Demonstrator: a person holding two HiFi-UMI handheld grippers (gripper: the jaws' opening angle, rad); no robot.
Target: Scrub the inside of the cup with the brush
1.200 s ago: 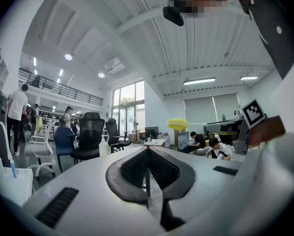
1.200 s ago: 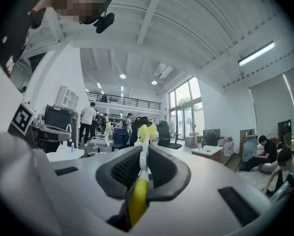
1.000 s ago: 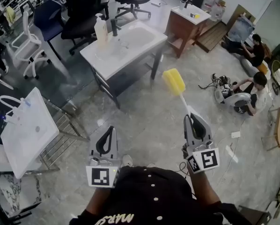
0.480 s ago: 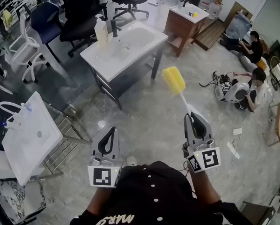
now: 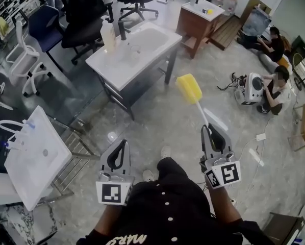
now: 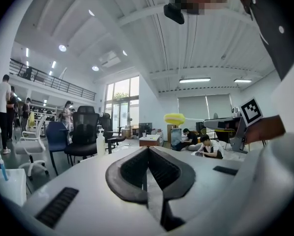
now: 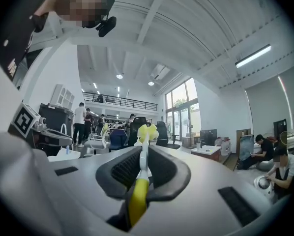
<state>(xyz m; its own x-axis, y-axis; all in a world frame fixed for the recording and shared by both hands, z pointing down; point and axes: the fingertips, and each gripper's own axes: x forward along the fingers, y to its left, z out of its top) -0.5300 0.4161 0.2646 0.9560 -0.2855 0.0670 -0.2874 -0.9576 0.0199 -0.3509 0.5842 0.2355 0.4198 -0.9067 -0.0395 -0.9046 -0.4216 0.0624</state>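
The right gripper (image 5: 210, 128) pinches the handle of the brush (image 5: 189, 89), whose yellow sponge head juts out ahead of it, above the floor. The left gripper (image 5: 120, 142) is pressed together on nothing. The cup (image 5: 135, 49) (clear, small) stands well ahead on the white sink surface (image 5: 160, 34), near a bottle (image 5: 108, 33). Since a second ago the person's dark trouser leg (image 5: 169, 168) has stepped forward between the grippers; both grips are unchanged.
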